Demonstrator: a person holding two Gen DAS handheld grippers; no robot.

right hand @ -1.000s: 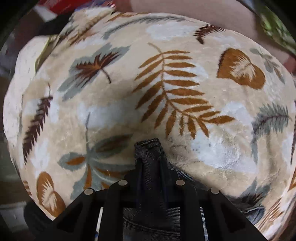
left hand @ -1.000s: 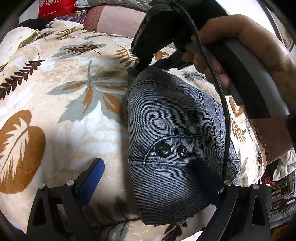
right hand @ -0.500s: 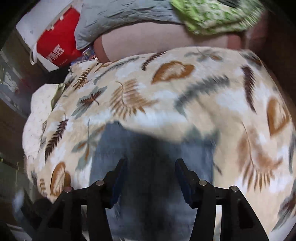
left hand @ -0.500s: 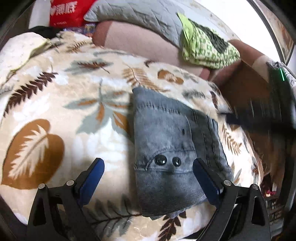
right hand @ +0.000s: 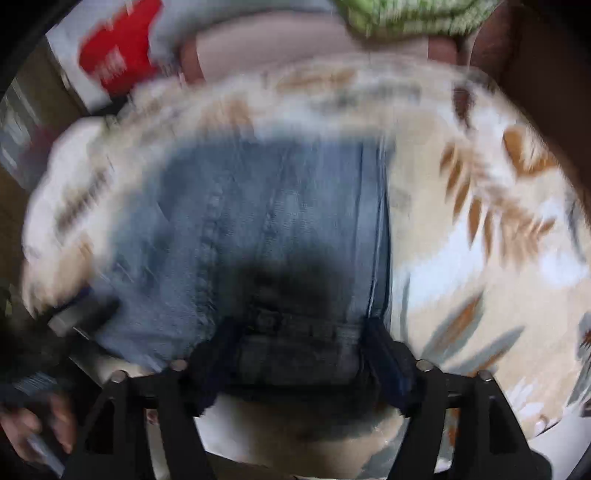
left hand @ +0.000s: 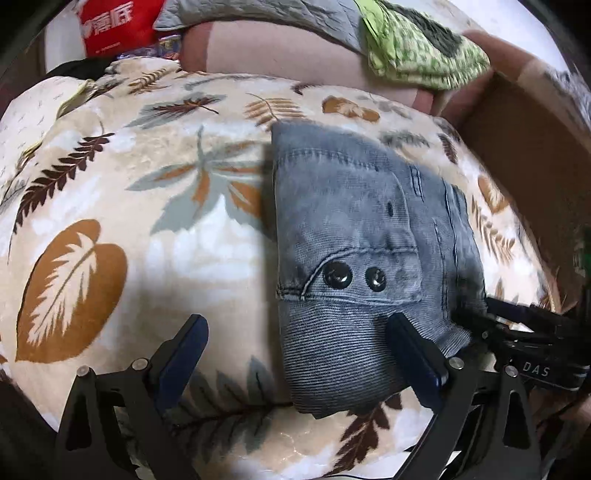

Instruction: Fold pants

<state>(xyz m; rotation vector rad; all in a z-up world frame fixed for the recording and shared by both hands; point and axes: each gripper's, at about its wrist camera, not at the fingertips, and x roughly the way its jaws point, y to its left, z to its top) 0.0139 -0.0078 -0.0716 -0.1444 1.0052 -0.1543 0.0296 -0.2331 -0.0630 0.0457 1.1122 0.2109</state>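
The grey-blue denim pants (left hand: 354, 236) lie folded into a compact block on the leaf-patterned blanket (left hand: 110, 192), two black buttons facing up. My left gripper (left hand: 295, 343) is open and empty, its blue pads straddling the near end of the fold from above. The right gripper shows at the right edge of the left wrist view (left hand: 524, 339), beside the pants. In the blurred right wrist view the pants (right hand: 258, 221) fill the middle and my right gripper (right hand: 299, 354) is open, its fingers spread wide at the near edge of the fold.
A brown sofa back (left hand: 280, 48) runs behind the blanket, with a grey quilt and a green patterned cloth (left hand: 417, 44) on it. A red bag (left hand: 114, 22) stands at the far left. A brown armrest (left hand: 524, 147) rises on the right.
My right gripper let go of the far corner of the pants, opened, and swung back to the near right side. My left gripper drew back a little, staying open.
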